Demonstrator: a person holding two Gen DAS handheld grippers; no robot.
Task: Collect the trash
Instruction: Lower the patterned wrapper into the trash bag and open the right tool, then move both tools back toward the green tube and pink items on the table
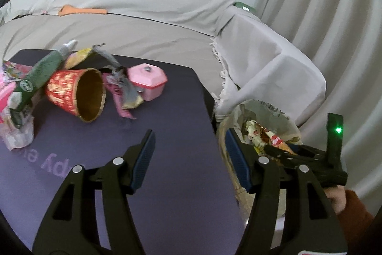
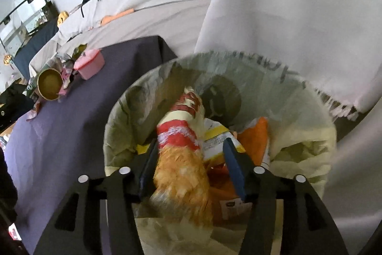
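Trash still litters our dark purple bench [image 1: 167,159]: a red and gold paper cup [image 1: 76,94] lying on its side with its mouth toward us, a long green wrapper [image 1: 40,73] leaning across it, a crumpled grey and pink wrapper [image 1: 124,92] and a small pink lidded box [image 1: 148,80] just beside that. Our left gripper [image 1: 191,154] hangs over the near part of the bench with its fingers apart and nothing between them. Our right gripper [image 2: 191,164] points down into the bag-lined wicker bin [image 2: 310,135] beside the bench; its fingers stand apart, and a blurred red, cream and orange snack wrapper [image 2: 179,154] lies between them, with the right finger clear of it. An orange packet [image 2: 257,138] already lies in the bin. A grey-covered sofa [image 1: 143,23] stands behind.
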